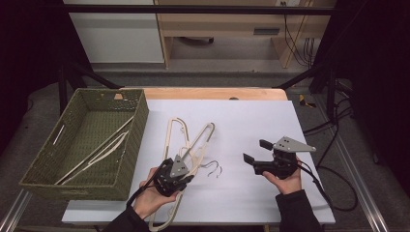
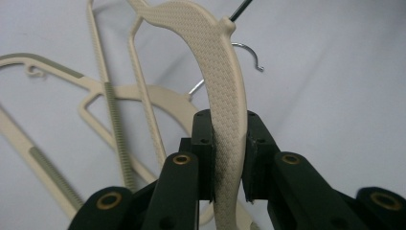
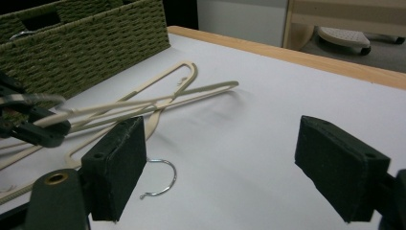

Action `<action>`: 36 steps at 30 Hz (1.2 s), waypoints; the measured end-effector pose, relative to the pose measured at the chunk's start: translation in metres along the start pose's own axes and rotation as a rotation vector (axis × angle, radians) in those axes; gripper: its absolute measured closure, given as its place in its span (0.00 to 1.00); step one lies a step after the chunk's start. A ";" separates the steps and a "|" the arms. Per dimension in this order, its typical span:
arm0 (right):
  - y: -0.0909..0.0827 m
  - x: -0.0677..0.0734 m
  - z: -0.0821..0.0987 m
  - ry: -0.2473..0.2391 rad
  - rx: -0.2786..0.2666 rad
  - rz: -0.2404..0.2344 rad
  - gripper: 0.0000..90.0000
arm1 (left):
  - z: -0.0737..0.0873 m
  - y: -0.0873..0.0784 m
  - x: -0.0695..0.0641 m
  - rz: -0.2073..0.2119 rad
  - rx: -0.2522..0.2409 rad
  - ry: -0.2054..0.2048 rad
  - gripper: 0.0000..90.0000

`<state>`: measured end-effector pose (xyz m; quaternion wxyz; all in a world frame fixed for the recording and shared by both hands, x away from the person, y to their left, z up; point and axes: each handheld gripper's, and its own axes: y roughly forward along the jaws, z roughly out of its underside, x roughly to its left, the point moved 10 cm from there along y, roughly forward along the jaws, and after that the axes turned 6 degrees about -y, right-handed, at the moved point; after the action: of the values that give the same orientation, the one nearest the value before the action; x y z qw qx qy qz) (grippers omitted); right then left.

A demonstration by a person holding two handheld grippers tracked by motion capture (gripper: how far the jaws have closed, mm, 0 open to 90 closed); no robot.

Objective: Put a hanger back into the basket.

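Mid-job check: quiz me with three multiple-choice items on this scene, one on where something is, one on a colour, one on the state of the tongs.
1. Where is the woven basket?
A. left edge of the table
B. right edge
C. on the floor

2. What colour is the hanger in the left tongs?
A. black
B. cream
C. red

3. What state are the right tongs in?
A. shut on a hanger
B. shut on nothing
C. open

Answers: 1 A, the high view shows it at the table's left side. 2 B, it looks cream between the jaws. 3 C, the jaws stand wide apart over bare table.
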<state>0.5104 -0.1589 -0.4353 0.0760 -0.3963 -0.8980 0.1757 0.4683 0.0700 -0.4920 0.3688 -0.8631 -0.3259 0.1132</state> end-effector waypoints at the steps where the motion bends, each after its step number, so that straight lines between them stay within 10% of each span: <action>1: -0.001 -0.002 0.001 0.012 0.001 0.003 0.20 | -0.001 -0.002 0.003 -0.008 -0.009 -0.012 0.87; 16: 0.000 -0.009 0.010 0.020 0.028 0.024 0.12 | -0.006 -0.037 0.055 -0.126 -0.098 -0.169 0.96; 36: -0.017 -0.013 -0.006 0.028 -0.047 0.032 0.07 | -0.056 -0.118 0.039 -0.098 -0.287 -0.093 0.96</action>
<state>0.5094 -0.1777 -0.4237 0.0766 -0.4145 -0.8943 0.1502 0.4661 0.1247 -0.3674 0.2312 -0.8839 -0.3971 0.0870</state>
